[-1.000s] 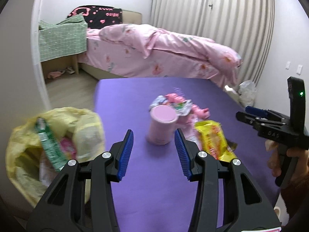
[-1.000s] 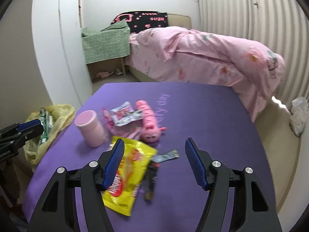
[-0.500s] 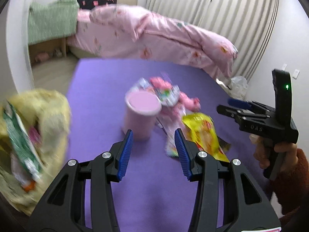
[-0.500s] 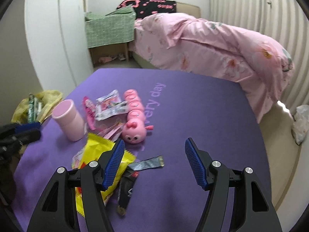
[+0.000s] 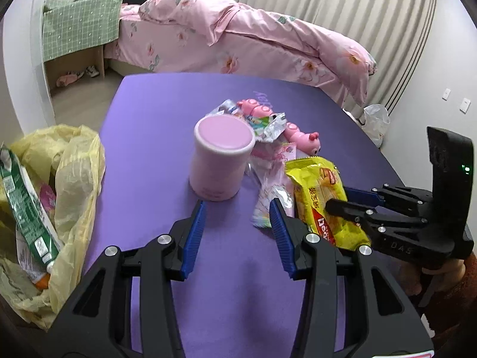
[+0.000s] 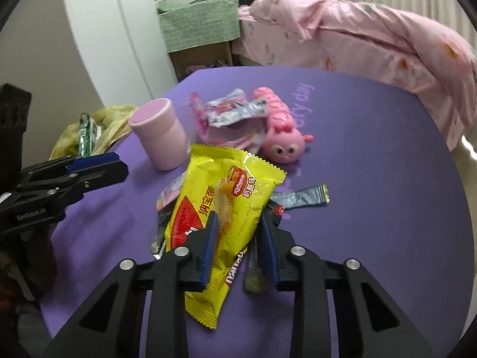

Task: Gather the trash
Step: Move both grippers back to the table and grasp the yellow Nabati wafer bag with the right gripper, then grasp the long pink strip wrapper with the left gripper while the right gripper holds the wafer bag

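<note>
The crinkled yellow foil snack wrapper (image 6: 229, 208) lay between the right gripper (image 6: 238, 238) jaws, which had just been closing on it for pickup. The left gripper (image 5: 235, 235) hung half-open and empty over the purple desk (image 5: 155, 161), beside the yellow plastic trash bag (image 5: 74, 179).

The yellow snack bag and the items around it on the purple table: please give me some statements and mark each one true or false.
1. The right gripper has the yellow snack bag between its fingers. True.
2. The pink cup lies on its side. False: it stands upright.
3. The left gripper holds the cup. False: it is open and holds nothing.
4. The yellow trash bag already holds wrappers. True.
</note>
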The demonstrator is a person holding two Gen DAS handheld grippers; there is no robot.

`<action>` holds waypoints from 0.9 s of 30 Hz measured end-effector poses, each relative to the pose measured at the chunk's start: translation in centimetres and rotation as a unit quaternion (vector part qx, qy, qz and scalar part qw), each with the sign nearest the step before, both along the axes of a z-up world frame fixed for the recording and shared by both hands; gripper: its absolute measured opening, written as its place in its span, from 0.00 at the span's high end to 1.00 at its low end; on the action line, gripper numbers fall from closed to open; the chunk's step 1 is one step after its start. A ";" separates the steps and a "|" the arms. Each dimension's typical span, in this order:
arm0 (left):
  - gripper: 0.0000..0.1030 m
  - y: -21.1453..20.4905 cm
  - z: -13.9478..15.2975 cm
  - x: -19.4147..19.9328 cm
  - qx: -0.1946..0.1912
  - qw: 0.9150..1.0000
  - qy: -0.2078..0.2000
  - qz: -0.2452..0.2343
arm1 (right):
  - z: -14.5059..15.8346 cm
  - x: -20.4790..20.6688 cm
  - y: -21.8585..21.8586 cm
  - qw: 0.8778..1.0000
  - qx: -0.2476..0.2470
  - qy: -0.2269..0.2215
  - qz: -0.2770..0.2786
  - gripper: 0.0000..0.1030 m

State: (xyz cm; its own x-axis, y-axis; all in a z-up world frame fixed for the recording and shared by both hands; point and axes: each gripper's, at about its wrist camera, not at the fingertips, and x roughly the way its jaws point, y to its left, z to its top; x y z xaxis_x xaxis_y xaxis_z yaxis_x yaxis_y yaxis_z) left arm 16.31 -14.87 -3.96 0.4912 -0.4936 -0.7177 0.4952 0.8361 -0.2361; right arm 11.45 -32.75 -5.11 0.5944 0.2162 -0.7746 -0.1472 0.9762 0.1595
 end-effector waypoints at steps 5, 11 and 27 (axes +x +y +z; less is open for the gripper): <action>0.59 0.5 -0.2 -0.1 -0.005 1.000 0.009 0.003 | 1.3 -0.5 -0.4 1.000 0.014 -0.021 0.000 0.83; 0.59 -0.2 -0.5 0.0 -0.018 0.999 0.016 -0.022 | 3.2 -1.9 -2.4 0.998 0.008 -0.050 -0.023 0.83; 0.77 -4.8 -2.4 2.2 0.021 0.997 0.049 -0.060 | 2.3 -3.4 -6.9 0.995 0.031 -0.040 -0.083 0.83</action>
State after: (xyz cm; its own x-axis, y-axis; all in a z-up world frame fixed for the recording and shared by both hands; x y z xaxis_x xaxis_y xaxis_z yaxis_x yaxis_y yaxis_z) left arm 18.50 -19.67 -6.38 0.3571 -0.5135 -0.7803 0.5681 0.7825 -0.2550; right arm 8.02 -39.63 -2.76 0.6852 0.1563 -0.7114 0.0008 0.9765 0.2154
